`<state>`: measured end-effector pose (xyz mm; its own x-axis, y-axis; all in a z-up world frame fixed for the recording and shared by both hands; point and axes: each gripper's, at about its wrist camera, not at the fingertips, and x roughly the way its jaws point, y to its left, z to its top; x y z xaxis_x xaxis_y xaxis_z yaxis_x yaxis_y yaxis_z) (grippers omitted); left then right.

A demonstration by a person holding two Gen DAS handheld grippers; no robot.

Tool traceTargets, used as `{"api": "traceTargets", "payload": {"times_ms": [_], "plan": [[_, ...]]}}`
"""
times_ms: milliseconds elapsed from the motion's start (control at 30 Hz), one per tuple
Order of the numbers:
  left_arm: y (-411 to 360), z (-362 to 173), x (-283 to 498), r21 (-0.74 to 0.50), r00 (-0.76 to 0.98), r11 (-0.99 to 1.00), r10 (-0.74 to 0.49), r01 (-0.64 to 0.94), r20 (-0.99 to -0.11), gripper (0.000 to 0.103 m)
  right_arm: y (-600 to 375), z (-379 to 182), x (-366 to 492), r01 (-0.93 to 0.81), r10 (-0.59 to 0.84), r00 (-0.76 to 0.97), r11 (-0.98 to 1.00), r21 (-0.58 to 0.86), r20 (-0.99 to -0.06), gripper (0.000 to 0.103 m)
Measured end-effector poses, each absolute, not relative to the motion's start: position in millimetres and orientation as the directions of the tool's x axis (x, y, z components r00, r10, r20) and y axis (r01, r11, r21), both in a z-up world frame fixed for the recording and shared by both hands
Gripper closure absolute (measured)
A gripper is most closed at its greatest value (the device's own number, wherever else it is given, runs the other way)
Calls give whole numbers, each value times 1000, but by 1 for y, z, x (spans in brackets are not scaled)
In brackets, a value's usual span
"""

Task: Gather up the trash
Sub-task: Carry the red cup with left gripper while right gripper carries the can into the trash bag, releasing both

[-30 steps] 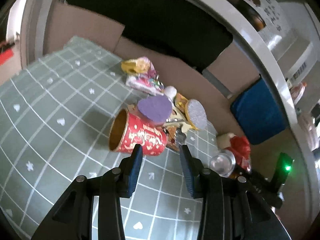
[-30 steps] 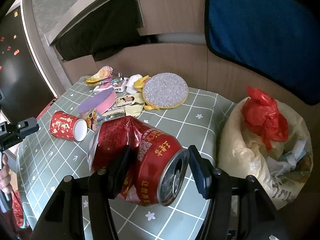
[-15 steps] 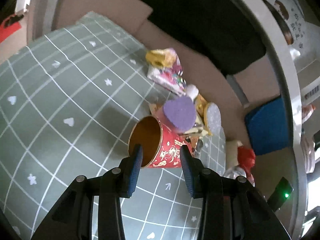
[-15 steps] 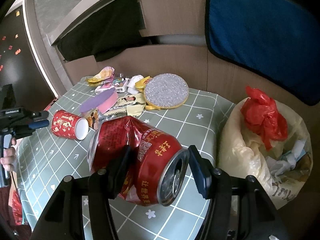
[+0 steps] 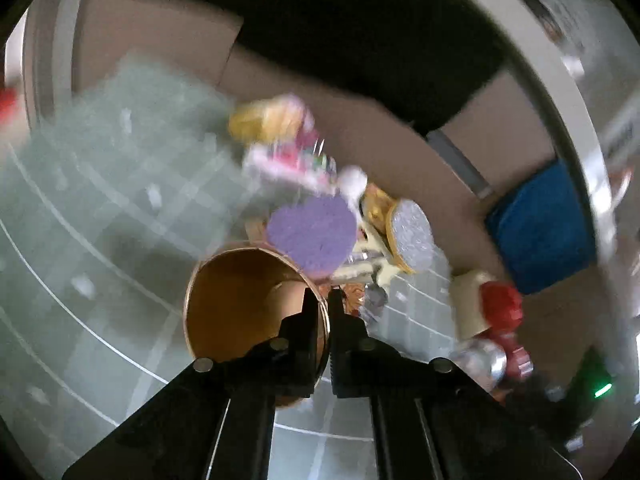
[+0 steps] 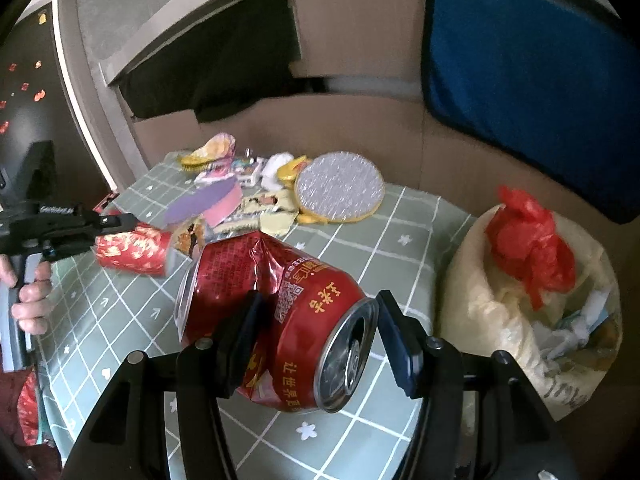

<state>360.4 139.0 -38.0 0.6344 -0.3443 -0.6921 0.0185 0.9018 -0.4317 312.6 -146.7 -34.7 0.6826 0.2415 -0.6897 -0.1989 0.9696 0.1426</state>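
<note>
The left gripper is pinching the rim of a red paper cup lying on the surface, its fingers having just closed; the right gripper is gripping a crushed can beside the trash bag.

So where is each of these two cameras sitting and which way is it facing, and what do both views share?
Left wrist: on the left gripper, angled down at the table; its fingers have just closed on the rim of the paper cup.
Right wrist: on the right gripper, angled down across the table toward the trash bag; its fingers clamp the crushed red can; a hand holding the left gripper shows at left.
Shared: cup, purple disc, silver disc, the can.
</note>
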Motion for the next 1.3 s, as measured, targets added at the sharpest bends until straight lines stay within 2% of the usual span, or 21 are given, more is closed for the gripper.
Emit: {"api": "traceTargets", "payload": {"times_ms": [133,233,433,533,700,1033,1300], "plan": [[109,4,340,-327,726,940,-292,97,-623,99,-160,-18,310,-187,246,721,969,160,-648,49],[79,34,326,-265,767,949,-298,173,-568,99,-172,1,305,-172,228,763,974,150,-605,49],[-4,86,300,-187,780,902,-430,388,-455,99,-227,61,290,-92,137,858,989,114,-495,49],[-44,98,302,-175,752,867,-492,466,-439,99,-265,90,281,-23,51,893,997,67,-447,49],[-118,87,325,-172,673,803,-578,571,-462,99,-316,109,271,69,-50,907,997,29,-417,49],[-183,16,382,-284,499,744,-632,605,-593,99,-378,54,288,139,-69,839,986,90,-540,49],[-201,-15,409,-336,424,729,-641,596,-640,99,-389,16,315,154,-44,795,979,131,-605,49]]}}
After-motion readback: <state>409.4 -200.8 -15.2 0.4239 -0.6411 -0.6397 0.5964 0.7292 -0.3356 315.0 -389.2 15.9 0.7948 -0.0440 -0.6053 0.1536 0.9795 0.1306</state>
